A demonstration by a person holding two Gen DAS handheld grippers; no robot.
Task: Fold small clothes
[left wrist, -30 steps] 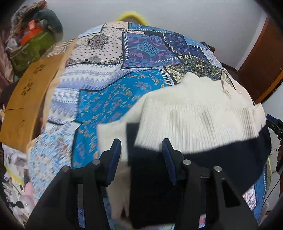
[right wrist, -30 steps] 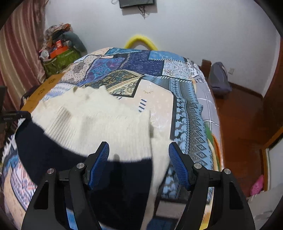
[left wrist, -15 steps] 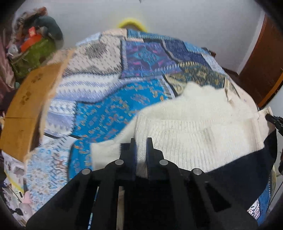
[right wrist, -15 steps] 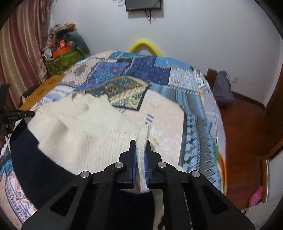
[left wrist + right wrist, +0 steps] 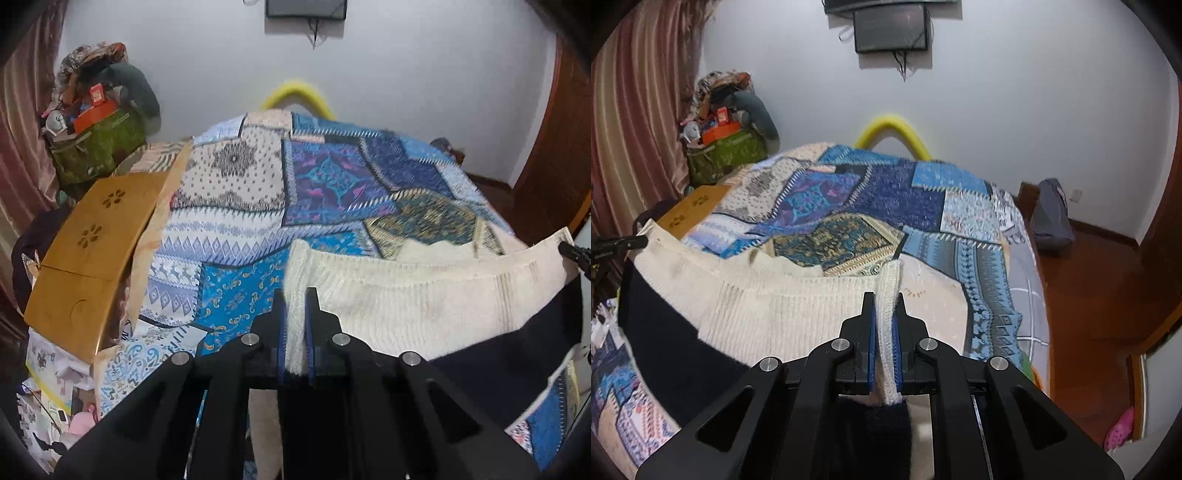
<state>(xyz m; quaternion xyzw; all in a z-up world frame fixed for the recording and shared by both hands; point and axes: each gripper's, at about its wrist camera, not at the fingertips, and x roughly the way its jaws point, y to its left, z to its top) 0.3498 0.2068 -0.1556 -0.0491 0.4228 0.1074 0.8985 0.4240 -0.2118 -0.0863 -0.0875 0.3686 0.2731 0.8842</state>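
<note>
A small cream ribbed sweater (image 5: 413, 291) (image 5: 768, 310) with a wide navy band (image 5: 498, 347) (image 5: 665, 343) hangs stretched between both grippers above the patchwork bedspread (image 5: 258, 206) (image 5: 894, 199). My left gripper (image 5: 295, 295) is shut on the sweater's left cream edge. My right gripper (image 5: 885, 299) is shut on its right cream edge. The lifted edge runs taut from one to the other; the navy part droops toward me. The right gripper's tip (image 5: 572, 253) shows at the far right of the left wrist view, and the left gripper's tip (image 5: 624, 243) at the far left of the right wrist view.
A wooden panel (image 5: 96, 254) leans along the bed's left side, with a green bag (image 5: 96, 147) of clutter behind it. A yellow hoop (image 5: 892, 133) rises at the bed's far end. A grey bag (image 5: 1052, 218) and wooden floor (image 5: 1089, 295) lie to the right.
Both grippers closed on the sweater's side edges, then rose, lifting the near part off the bed and pulling it taut. More of the far wall is in view now.
</note>
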